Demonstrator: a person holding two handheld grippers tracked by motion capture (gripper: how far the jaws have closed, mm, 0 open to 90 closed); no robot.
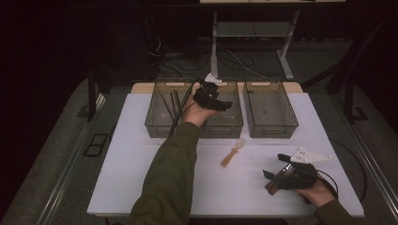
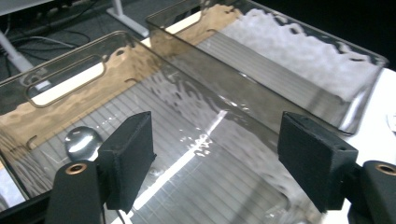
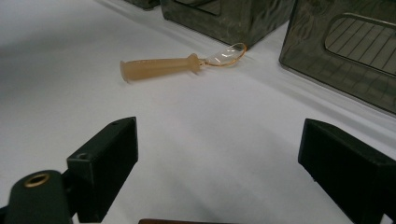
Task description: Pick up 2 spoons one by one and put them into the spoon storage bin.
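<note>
Three smoky clear plastic bins stand in a row along the far edge of the white desk [image 1: 141, 154]: left bin [image 1: 162, 110], middle bin [image 1: 225, 119], right bin [image 1: 271, 110]. Left bin: holds several thin dark sticks [image 1: 171, 105] lying lengthwise. Middle bin: ribbed floor, cut-out handle in its far wall; the left gripper view shows a small shiny rounded object [image 2: 83, 140] lying on the floor near one corner, and what it is cannot be told. Left claw [image 1: 213, 96]: held in the person's left hand [image 1: 197, 114] above the middle bin, a cable running from it down along the olive sleeve; in the left gripper view its jaws stand well apart with nothing between them and the bin floor showing in the gap. Right claw [image 1: 277, 176]: held in the right hand [image 1: 319, 193] low over the near right part of the desk, grey three-cornered plate on top; in the right gripper view its jaws are spread wide and grip nothing, bare desk between them. Small tool with a tan handle and clear looped head [image 1: 233, 153]: lies flat on the desk just in front of the middle bin, well apart from the right claw, and touches neither claw.
</note>
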